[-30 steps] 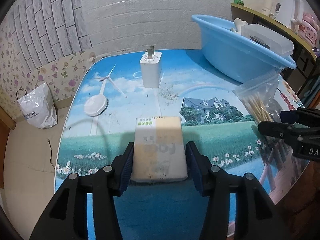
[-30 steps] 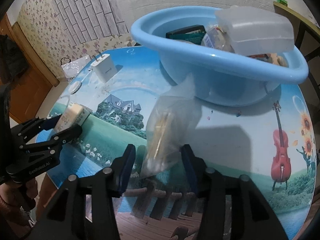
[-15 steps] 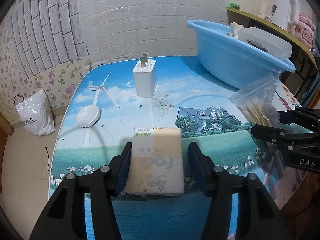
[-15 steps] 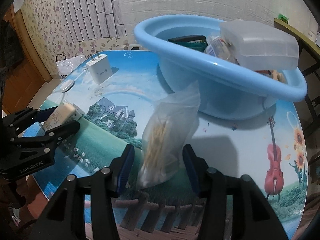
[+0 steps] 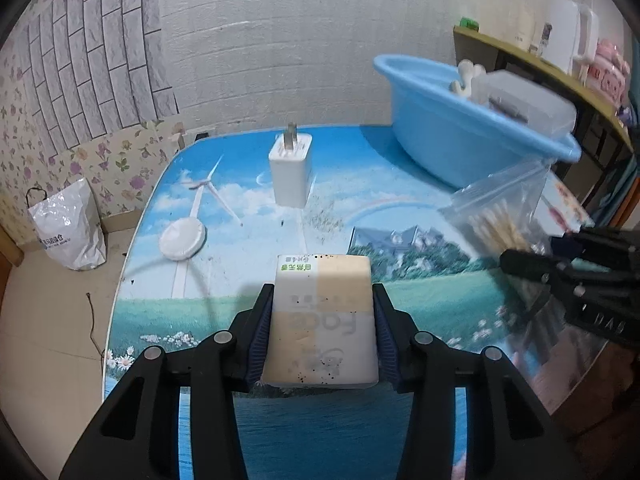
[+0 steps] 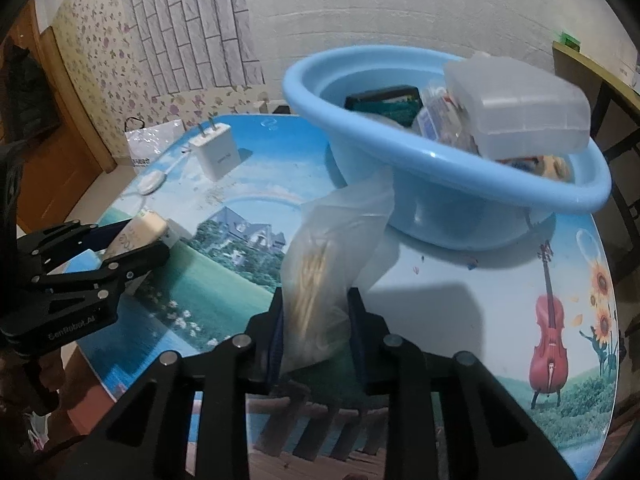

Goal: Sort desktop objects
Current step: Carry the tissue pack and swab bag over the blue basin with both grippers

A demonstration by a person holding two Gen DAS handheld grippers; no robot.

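My left tongs (image 5: 320, 334) have just been closing on the pack of tissues (image 5: 322, 322), and both blue pads now press its long sides, so I grip it. The pack is white and beige with a green label at its far end, and it sits low over the near part of the table (image 5: 400, 184), whose top is printed with sky, a house and a meadow.

My right tongs (image 6: 316, 328) have just snapped to on the clear bag of cotton swabs (image 6: 324, 264). Their pads squeeze the lower part of the bag, and its loose upper end flops toward the blue basin (image 6: 420, 160). From the left camera the bag (image 5: 504, 216) hangs out past the black fingers at the right edge.

The basin stands on the far right of the table, just behind the bag. In it lie a frosted plastic box (image 6: 516, 100) propped on the rim, a dark flat packet (image 6: 384, 106) and some small items I cannot make out.

On the far left of the table a white charger (image 5: 290, 174) stands with its prongs up. Nearer me is a white round puck (image 5: 182, 238) on a thin cable. A white plastic bag (image 5: 70, 232) sits on the floor against the flowered wall.
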